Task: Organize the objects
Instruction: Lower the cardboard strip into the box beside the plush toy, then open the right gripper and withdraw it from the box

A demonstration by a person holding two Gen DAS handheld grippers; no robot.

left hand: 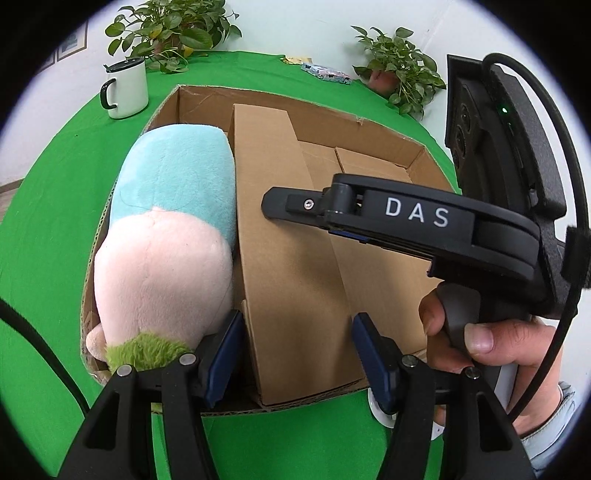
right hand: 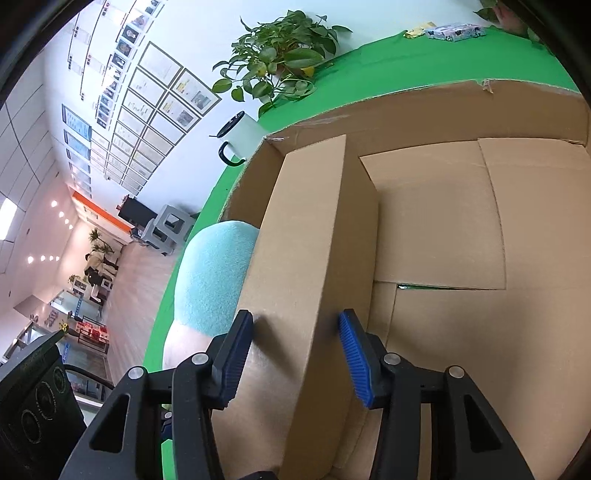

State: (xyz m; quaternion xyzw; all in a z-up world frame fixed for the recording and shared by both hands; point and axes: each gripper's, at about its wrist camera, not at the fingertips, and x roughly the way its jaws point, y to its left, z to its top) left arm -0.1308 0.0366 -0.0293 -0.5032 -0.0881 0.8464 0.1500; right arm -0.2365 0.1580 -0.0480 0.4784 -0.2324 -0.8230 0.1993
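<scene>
An open cardboard box (left hand: 417, 147) sits on the green table. A cardboard divider panel (left hand: 280, 229) stands inside it, also in the right wrist view (right hand: 306, 236). A pink and light-blue plush toy (left hand: 162, 236) with a green tuft lies in the left compartment; its blue end shows in the right wrist view (right hand: 210, 273). My left gripper (left hand: 297, 354) is open, its fingers either side of the divider's near end. My right gripper (right hand: 295, 354) is open, its fingers either side of the divider, and its body appears in the left wrist view (left hand: 406, 218).
A white mug (left hand: 125, 90) with a black lid stands at the back left of the table. Potted plants stand at the back left (left hand: 173, 29) and back right (left hand: 399, 66). A small patterned packet (left hand: 325, 74) lies at the far edge.
</scene>
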